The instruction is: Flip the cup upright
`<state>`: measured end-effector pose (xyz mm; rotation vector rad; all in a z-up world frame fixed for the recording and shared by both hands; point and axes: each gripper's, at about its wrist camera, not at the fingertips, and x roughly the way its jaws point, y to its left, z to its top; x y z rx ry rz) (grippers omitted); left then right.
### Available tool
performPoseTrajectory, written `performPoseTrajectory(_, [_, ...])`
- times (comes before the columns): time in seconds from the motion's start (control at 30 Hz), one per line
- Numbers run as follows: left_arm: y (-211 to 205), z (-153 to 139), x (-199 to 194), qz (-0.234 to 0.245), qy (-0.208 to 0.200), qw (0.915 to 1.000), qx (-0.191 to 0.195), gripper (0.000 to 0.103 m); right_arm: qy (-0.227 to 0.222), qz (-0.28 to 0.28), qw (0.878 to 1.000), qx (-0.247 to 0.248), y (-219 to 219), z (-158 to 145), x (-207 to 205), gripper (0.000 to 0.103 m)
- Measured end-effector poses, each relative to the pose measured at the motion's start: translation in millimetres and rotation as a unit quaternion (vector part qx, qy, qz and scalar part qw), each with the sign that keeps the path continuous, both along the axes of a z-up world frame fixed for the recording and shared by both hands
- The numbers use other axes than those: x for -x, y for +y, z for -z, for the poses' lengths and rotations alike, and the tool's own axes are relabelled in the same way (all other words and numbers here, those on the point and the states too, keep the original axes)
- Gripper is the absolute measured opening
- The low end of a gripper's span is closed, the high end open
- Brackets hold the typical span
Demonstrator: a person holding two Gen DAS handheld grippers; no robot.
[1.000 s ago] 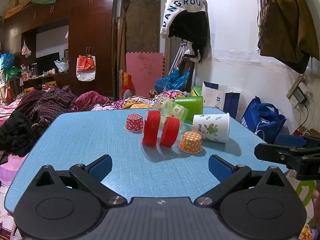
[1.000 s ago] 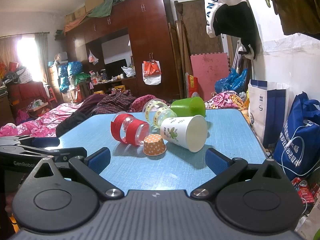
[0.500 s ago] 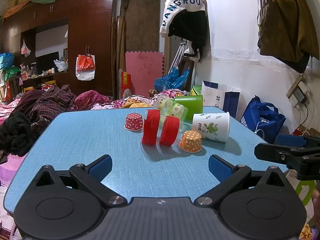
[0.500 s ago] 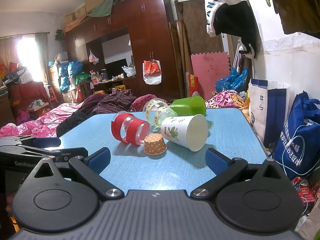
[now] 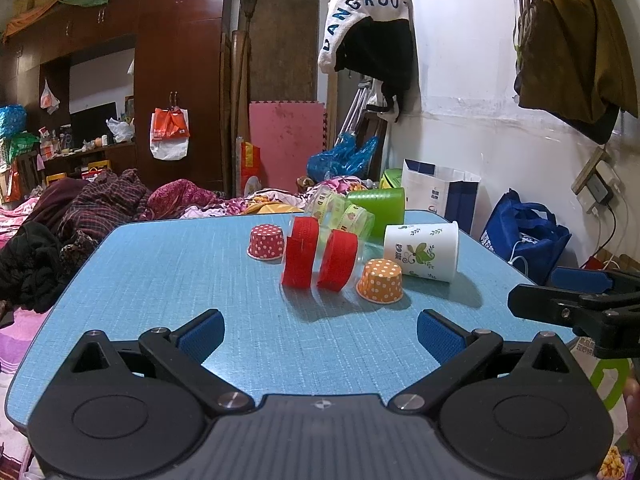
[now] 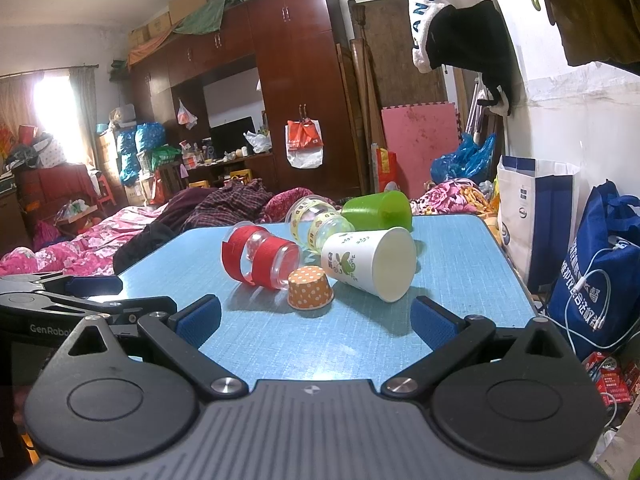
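Left wrist view. Left gripper [image 5: 318, 330] spread wide, blue pads apart, nothing between them, low over the near end of the blue table [image 5: 168, 280]. Right gripper [image 5: 576, 300] enters from the right edge, side-on and cut off by the frame; its spread can't be read from here. Ahead of the tongs, a cluster of cups. White paper cup [image 5: 422, 251] with green leaf print lies on its side, ahead and right of the right pad, base toward this camera, so its inside is hidden. Orange dotted cup [image 5: 380, 281] stands mouth-down just ahead, touching or nearly touching the clear cup with red bands [image 5: 320, 258], which lies on its side. Red dotted cup [image 5: 266, 243] mouth-down, farther and left. Behind them a clear cup with yellow-green tape [image 5: 340, 212] and a green cup [image 5: 380, 206], both on their sides, partly hidden by the cups in front.

Right wrist view. Right gripper [image 6: 316, 318] spread wide, holding nothing. Left gripper [image 6: 80, 292] at the left edge, side-on, partly cut off. White paper cup [image 6: 370, 262] ahead between the pads, mouth facing this camera and slightly right; inside shows plain white, no contents. Orange dotted cup [image 6: 310, 288] just beside it, nearer the tongs. Red-banded clear cup [image 6: 260, 254] looks see-through and unfilled. Green cup [image 6: 378, 212] farthest; its mouth faces away, so its contents can't be told. Red dotted cup not seen here.
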<state>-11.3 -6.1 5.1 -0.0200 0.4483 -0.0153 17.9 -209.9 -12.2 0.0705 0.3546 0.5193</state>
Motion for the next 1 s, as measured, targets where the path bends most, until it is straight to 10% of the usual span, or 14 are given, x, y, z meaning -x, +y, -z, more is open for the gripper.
performPoseTrajectory(0.7, [2,3,-6,0.002,0.000,1.0000,0.005,0.103,0.001,-0.002,1.000,0.000,0,0,0,0.102])
performPoseTrajectory(1.0, [14,-11,-24,0.037,-0.061,0.9971,0.028,0.103,0.019,0.002,1.000,0.003,0,11,-10,0.102])
